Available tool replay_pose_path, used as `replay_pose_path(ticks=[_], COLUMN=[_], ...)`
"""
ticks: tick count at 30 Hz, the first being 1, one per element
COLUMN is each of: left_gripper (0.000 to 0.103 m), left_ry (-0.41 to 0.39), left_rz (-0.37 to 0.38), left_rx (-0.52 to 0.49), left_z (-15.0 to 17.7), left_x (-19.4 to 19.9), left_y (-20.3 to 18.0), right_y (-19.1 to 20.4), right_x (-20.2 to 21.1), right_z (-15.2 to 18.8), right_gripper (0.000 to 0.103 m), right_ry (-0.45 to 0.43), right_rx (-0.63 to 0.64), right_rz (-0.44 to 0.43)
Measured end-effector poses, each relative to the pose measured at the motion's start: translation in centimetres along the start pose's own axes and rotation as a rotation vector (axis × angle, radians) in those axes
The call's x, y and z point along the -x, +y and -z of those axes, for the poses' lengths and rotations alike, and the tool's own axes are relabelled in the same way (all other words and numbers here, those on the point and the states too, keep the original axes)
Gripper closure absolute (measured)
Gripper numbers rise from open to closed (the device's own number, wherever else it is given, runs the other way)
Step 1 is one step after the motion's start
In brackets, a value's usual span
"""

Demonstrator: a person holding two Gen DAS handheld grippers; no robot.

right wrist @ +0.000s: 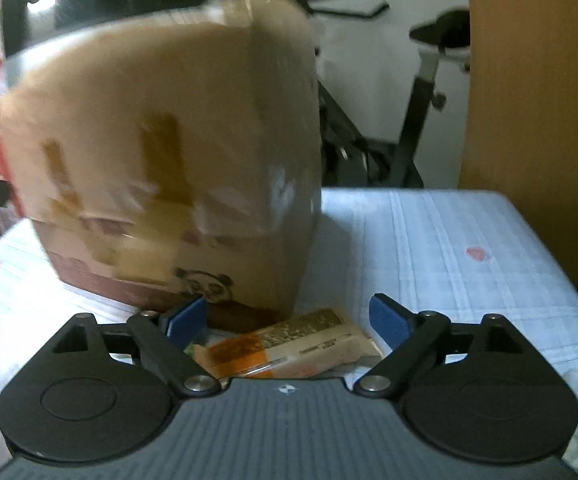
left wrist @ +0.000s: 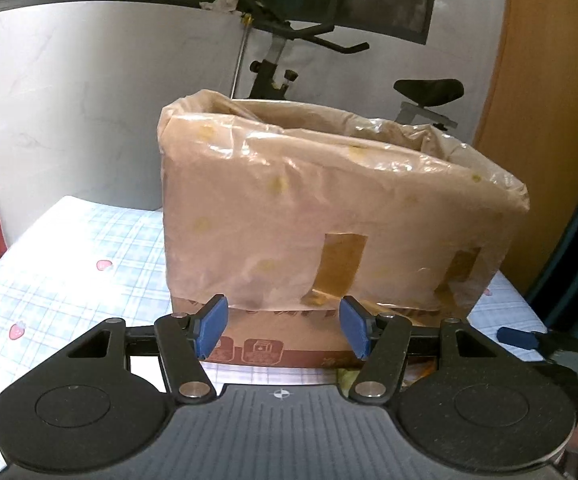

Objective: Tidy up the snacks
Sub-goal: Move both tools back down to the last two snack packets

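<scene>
1. The cardboard box [left wrist: 329, 220], lined with a plastic bag [left wrist: 273, 120] and open at the top, stands on the checked tablecloth [left wrist: 69, 248], likely as the bin for snacks.
2. The snack packets [right wrist: 289, 344] lie near the box's right corner, within reach.
3. The right gripper [right wrist: 289, 320] hovers low over them, fingers spread, holding nothing.
4. The left gripper [left wrist: 281, 328] faces the box's near side, level, fingers apart and empty.
</scene>
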State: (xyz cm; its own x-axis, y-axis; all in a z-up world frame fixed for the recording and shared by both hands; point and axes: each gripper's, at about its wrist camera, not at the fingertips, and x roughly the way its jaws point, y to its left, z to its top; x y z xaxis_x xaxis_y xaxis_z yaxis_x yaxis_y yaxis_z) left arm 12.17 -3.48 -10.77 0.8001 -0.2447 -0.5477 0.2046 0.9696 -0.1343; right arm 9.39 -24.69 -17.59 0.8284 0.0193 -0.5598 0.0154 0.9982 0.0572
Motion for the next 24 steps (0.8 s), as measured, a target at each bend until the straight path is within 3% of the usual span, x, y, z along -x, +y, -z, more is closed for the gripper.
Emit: replay_pose_path(ticks=[5,12,14,16,17,24], left_gripper=[0.039,0.039,0.039,0.039,0.039,0.041], left_ry=[0.026,0.085,0.104,0.128,0.139,0.241], left_rz=[0.003,0.036,0.049,0.069,0.080,0.126], left_rx=[0.001,0.009,0.010,0.007,0.003,-0.013], left_z=[0.4,1.8,2.3,2.9,3.3,4.8], left_x=[-0.8,-2.3,-2.9,-3.6,-3.8,-7.2], left_y=[0.1,0.0,-0.3,-0.7,-1.0,-3.3], right_y=[0.3,0.7,0.6,0.2,0.1,-0.5], right_x=[-3.8,-3.5,-2.9,-2.5,-2.3,-1.2], right_z=[0.5,2.5,3.1,3.6,3.7,4.7], right_gripper=[0.010,0.010,0.018,0.043,0.046,0.050], right_ry=[0.076,0.124,0.117,0.110,0.108,0.057], right_rx=[0.026,0.064,0.059,0.044,0.042,0.005], right_rz=[0.124,0.130,0.106,0.034,0.019,0.001])
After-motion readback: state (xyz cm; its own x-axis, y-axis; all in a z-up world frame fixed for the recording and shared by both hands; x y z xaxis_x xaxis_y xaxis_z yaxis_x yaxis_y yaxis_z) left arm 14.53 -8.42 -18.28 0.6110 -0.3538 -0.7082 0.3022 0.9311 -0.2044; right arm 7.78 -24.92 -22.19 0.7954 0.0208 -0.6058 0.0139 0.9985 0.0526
